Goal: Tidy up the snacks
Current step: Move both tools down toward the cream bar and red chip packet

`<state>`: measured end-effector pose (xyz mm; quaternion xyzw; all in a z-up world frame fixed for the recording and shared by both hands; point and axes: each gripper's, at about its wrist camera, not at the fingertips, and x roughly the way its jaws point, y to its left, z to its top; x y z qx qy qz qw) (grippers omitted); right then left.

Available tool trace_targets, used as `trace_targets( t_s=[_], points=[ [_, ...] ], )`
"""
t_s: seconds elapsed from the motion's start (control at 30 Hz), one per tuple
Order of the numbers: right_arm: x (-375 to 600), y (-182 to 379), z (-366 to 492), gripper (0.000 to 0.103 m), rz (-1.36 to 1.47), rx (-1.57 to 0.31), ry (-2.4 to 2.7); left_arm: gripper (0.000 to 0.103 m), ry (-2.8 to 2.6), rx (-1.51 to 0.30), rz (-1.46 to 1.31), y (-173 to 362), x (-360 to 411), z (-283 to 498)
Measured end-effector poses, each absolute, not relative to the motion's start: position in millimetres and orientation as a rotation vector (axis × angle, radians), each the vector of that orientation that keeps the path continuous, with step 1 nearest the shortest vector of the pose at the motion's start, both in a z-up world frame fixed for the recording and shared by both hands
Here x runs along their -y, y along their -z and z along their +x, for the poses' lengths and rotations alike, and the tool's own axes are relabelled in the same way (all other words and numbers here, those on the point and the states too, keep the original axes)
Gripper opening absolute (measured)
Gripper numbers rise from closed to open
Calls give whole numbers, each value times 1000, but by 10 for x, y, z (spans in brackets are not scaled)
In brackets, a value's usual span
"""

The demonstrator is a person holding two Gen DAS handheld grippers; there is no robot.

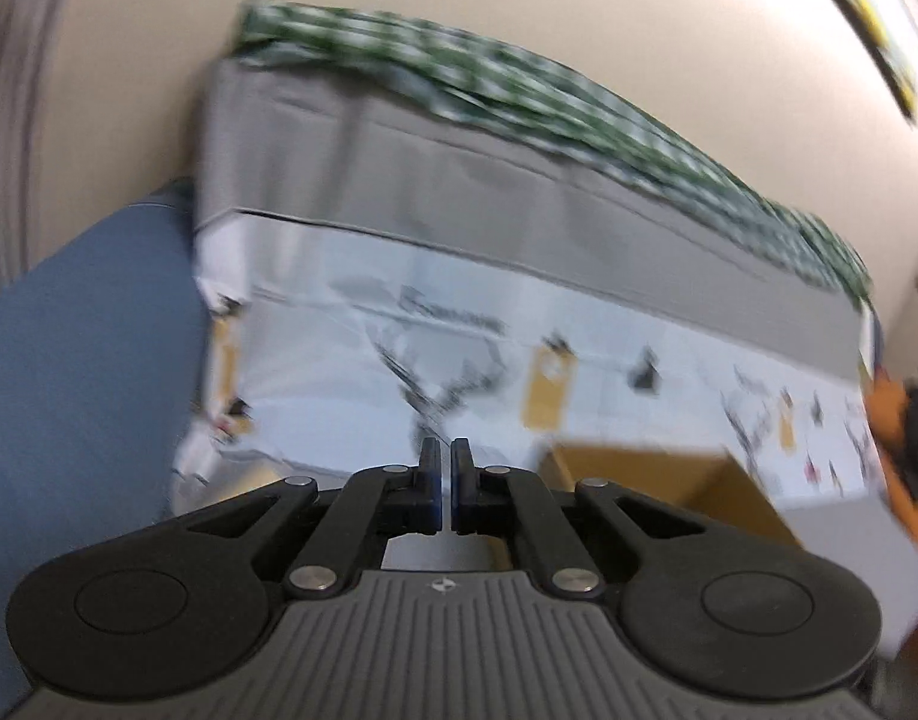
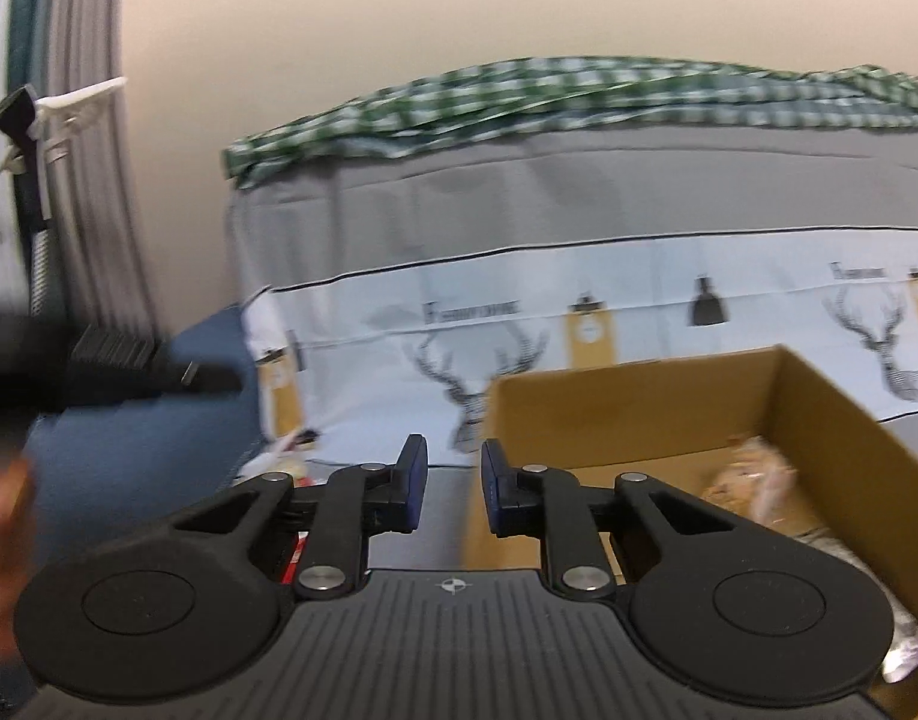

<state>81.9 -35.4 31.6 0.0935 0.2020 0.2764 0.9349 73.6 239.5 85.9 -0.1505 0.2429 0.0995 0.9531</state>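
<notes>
Beige wall [image 2: 399,30] backs a grey bed [image 2: 579,198] with a deer-print white sheet [image 2: 669,324] and green checked cloth [image 2: 519,96] on top. Just before that sheet stands an open brown cardboard box [image 2: 639,408] holding pale wrapped snacks [image 2: 747,474]. Left gripper [image 1: 446,468] is clenched, empty. Right gripper [image 2: 453,474] stands parted, empty, beside the box.

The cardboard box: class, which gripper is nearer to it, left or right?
Right. The right gripper hangs at the cardboard box, by its near left corner. The left gripper is shut, farther left.
</notes>
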Motion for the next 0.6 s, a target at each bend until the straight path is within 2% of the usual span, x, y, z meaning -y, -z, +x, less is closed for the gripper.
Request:
trace_targets(
  t_s=[0.13,0.27,0.33,0.43,0.47,0.5,0.53,0.6],
  points=[
    [121,-305,722,21,161,-434,-638,2,-290,-495,-378,-691,-2963,785],
    [-130,-295,625,21,108,-457,-714,2,-335,-641,-399,-395,-3243,907],
    [-264,-298,610,23,72,-464,-740,6,-338,-659,-369,-337,-3297,985],
    [-572,-228,727,38,44,-524,-762,16,-355,-698,-354,-241,-3339,1058],
    [-699,-188,791,51,31,-548,-767,26,-368,-709,-354,-203,-3360,1068],
    [-856,-132,871,67,14,-573,-772,28,-371,-716,-364,-171,-3386,1066],
    [-1049,-46,977,73,-7,-602,-774,28,-364,-714,-378,-153,-3400,1065],
    [-1343,121,1166,76,-36,-638,-746,30,-341,-704,-398,-127,-3432,1077]
  ],
)
